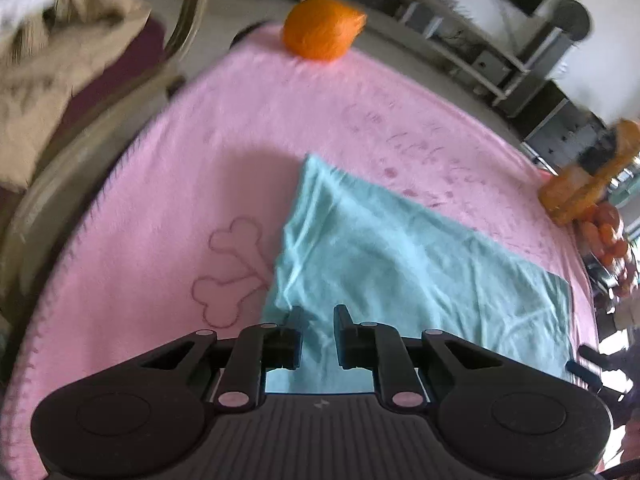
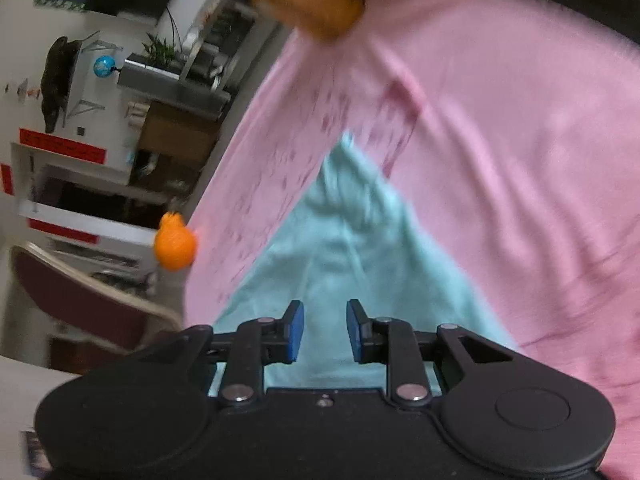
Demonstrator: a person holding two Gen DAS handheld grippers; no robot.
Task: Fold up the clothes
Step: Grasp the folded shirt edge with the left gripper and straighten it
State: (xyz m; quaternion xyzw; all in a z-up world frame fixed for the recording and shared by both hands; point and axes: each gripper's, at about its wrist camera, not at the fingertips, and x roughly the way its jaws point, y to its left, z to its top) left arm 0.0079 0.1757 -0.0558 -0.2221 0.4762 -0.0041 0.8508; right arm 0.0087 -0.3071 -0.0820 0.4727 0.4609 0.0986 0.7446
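Note:
A light teal cloth [image 1: 400, 264] lies fairly flat and creased on a pink blanket [image 1: 200, 160] that covers the table. My left gripper [image 1: 319, 314] hovers open over the cloth's near left edge, nothing between its fingers. In the right wrist view the same teal cloth [image 2: 344, 260] runs away to a pointed corner on the pink blanket [image 2: 520, 160]. Over the cloth's near end my right gripper [image 2: 325, 308] is open, with its blue pads [image 2: 297, 332] apart and empty. Both views are motion-blurred.
An orange round object [image 1: 322, 28] sits at the blanket's far edge, also visible as the orange object [image 2: 176, 244] in the right view. An orange device [image 1: 588, 172] is at the right edge. A chair with beige fabric [image 1: 52, 64] stands left; shelves line the back.

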